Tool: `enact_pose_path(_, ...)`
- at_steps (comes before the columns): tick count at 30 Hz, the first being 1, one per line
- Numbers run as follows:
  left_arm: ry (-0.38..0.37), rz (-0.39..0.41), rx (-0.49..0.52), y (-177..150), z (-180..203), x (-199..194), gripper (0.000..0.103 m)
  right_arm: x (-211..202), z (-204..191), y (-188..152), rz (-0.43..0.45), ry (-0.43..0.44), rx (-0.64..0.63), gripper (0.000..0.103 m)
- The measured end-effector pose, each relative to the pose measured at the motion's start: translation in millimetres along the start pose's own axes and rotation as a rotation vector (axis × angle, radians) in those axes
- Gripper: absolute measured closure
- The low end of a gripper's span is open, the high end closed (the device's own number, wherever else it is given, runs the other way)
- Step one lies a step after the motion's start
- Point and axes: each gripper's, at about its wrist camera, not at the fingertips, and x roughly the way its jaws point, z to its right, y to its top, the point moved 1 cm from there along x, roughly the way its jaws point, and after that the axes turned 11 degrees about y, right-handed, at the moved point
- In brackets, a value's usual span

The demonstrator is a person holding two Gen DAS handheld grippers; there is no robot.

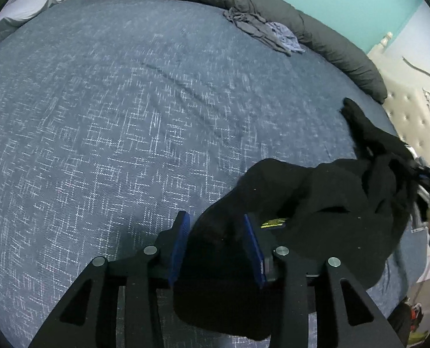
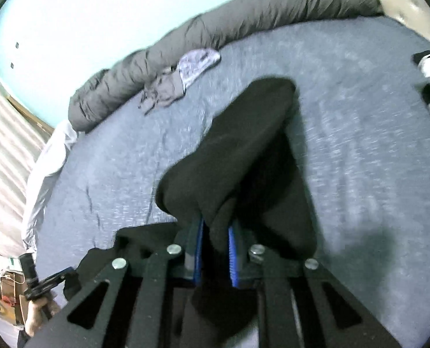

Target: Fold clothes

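Note:
A black garment [image 1: 331, 191] lies bunched on the blue patterned bed cover [image 1: 113, 116], near its right edge. My left gripper [image 1: 215, 220] stands open over one end of it; the cloth sits loosely between the blue pads [image 1: 180, 246]. My right gripper [image 2: 216, 226] is shut on a fold of the same black garment [image 2: 244, 133], which rises from its jaws and drapes forward. In the left wrist view the right gripper [image 1: 429, 174] shows at the far right, with the cloth hanging from it. A hand holds the left gripper [image 2: 41, 284] at the lower left.
A rolled dark grey duvet [image 1: 302, 23] runs along the far side of the bed. A crumpled grey and light blue pile of clothes [image 1: 261, 29] lies against it. A tufted pale headboard [image 1: 412, 110] stands at the right, and a white pillow [image 1: 41, 0] at the far left.

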Motion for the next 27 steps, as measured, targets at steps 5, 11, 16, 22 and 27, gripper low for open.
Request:
enact_pose_path(5,0.014,-0.018,0.015,2,4,7,0.061,-48,9,-21,0.06,-0.01,0.024,0.089)
enact_pose_path(11,0.009,-0.006,0.013,4,5,-1,0.061,-80,36,-67,0.082,-0.084,0.108,0.089)
enact_pose_path(16,0.016,0.001,0.033,16,11,-9,0.06,-62,59,-99,0.0,-0.226,0.189,0.083)
enact_pose_path(22,0.008,-0.001,0.064,41,26,-6,0.048,-99,30,-87,0.169,-0.34,0.158,0.066)
enact_pose_path(27,0.0,-0.052,0.091,55,41,18,0.048,-93,-2,-70,0.235,-0.204,0.101,0.062)
